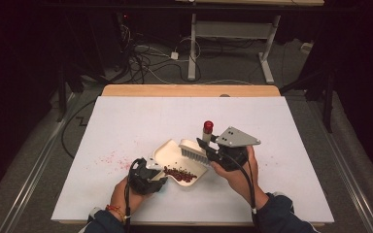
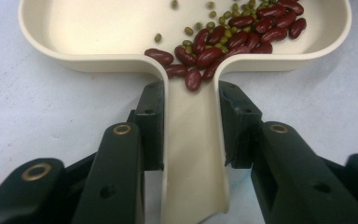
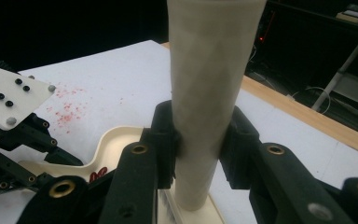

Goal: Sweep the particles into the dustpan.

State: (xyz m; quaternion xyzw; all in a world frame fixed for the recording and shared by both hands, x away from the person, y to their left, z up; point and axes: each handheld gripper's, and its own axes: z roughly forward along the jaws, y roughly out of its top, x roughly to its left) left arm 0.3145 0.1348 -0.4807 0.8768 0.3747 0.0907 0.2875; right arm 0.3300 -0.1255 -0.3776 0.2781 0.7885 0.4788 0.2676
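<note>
A lab recording bay, staged for capture rather than lived in.

From my remote seat I read it as a test setup: the bench (image 1: 126,126) is a wooden top with a plain white sheet laid over it, standing alone on grey carpet, with black curtains or dark walls closing it in on both sides. Behind it loose cables (image 1: 145,58) sprawl across the floor toward a white plug block (image 1: 174,55), and a height-adjustable desk frame (image 1: 233,43) on white metal legs stands at the back. A claw (image 1: 205,145) wears a grey three-cornered plate (image 1: 236,137) and trails a cable, which is instrumentation, not household gear.
</note>
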